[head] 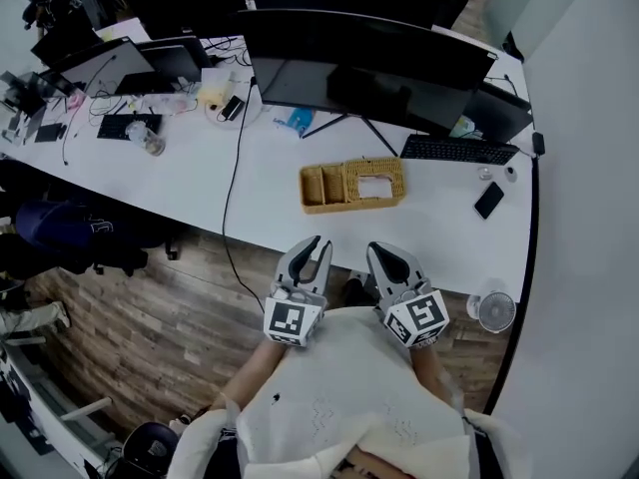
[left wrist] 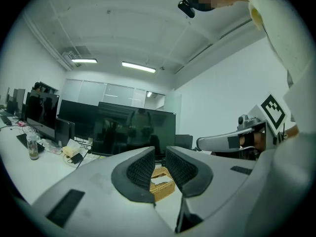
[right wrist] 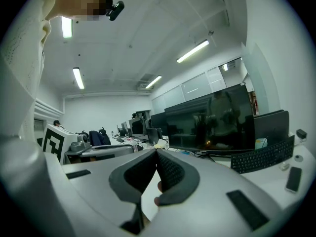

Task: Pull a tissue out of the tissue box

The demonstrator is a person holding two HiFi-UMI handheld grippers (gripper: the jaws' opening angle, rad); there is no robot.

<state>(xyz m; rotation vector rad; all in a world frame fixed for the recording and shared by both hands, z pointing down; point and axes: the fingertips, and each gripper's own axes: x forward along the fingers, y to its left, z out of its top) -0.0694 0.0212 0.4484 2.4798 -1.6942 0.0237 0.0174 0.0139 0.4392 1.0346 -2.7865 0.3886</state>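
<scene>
sideways lies the wicker tissue box (head: 352, 185), left gripper (head: 317, 244) slightly apart, right gripper (head: 381, 251) together.

The long white desk (head: 439, 230) is seen steeply from overhead. Both gripper views are aimed low across it; the woven tan tissue box (head: 352, 184) is shared with the left one.

Grey fingers (head: 298, 262), perhaps cream sleeves (head: 205, 435)

Monitor (head: 369, 53), keyboard (head: 459, 149), phone (head: 489, 200), fan (head: 496, 311)
</scene>
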